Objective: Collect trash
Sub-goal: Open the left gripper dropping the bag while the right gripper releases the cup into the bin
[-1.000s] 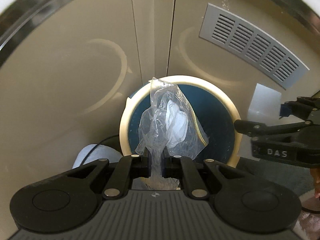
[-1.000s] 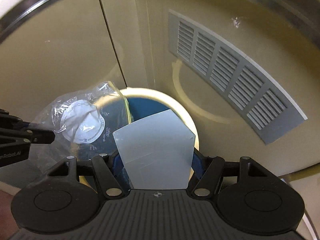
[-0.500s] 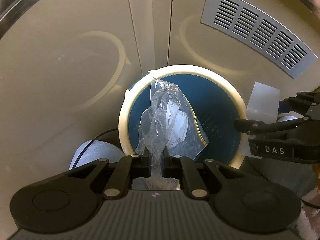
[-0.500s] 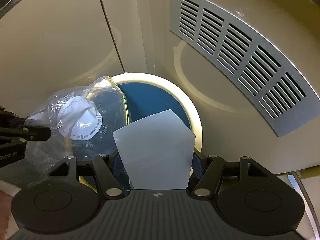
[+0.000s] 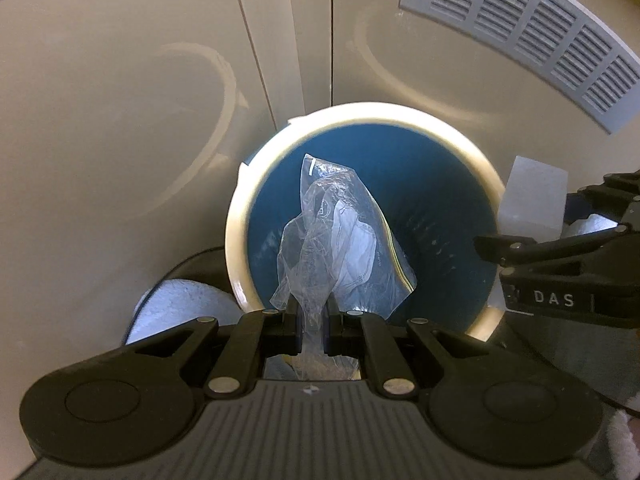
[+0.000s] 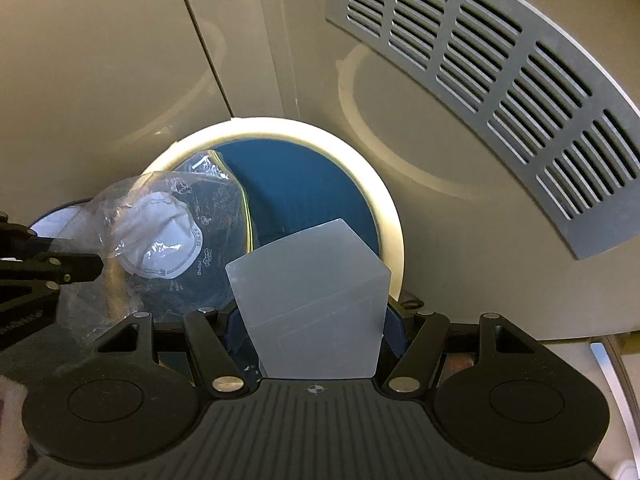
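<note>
Trash bag, a clear plastic one with a white mask inside, is pinched in the left tongs above the blue bin. Right tongs clamp a translucent box at the bin's 5 o'clock rim, so on release it could clip the rim and the clingy bag could snag.

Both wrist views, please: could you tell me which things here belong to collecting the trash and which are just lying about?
Part of the job:
- clear plastic bag with a white mask inside, pinched in the left gripper
- translucent plastic box, held in the right gripper
- blue bin with cream rim, under both

Just there:
- grey vent grille
- beige cabinet doors
- white cloth beside the bin
</note>
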The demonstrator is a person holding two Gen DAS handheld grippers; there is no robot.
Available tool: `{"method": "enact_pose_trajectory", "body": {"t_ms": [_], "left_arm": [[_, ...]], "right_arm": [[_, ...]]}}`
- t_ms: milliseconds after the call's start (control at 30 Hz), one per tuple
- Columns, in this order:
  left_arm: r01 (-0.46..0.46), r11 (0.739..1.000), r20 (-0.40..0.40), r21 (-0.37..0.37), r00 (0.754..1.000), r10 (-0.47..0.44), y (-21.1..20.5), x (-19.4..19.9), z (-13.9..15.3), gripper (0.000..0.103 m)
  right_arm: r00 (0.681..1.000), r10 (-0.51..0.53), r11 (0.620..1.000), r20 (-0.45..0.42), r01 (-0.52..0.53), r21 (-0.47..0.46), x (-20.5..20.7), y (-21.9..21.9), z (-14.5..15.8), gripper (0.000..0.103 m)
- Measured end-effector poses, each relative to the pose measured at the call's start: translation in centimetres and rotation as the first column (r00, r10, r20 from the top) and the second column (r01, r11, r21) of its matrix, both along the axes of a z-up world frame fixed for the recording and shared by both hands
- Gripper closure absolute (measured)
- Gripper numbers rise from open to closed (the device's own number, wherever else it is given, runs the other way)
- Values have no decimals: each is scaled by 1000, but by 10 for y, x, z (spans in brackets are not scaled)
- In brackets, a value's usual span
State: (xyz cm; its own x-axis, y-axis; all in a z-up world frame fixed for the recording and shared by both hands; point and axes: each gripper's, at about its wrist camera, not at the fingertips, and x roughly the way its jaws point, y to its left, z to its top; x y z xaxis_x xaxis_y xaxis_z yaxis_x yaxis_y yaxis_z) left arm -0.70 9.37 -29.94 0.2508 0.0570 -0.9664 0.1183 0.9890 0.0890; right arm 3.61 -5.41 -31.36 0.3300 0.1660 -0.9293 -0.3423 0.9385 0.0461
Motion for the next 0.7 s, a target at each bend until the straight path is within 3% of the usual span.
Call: {"method": "enact_pose_trajectory", "body": {"t_ms": [700], "left_arm": [[18,999,-60,39,998,-15,-13,18,-9,92]], "right_arm": [[999,-30,1000,-40,29,-12,11,1,2,33]]}}
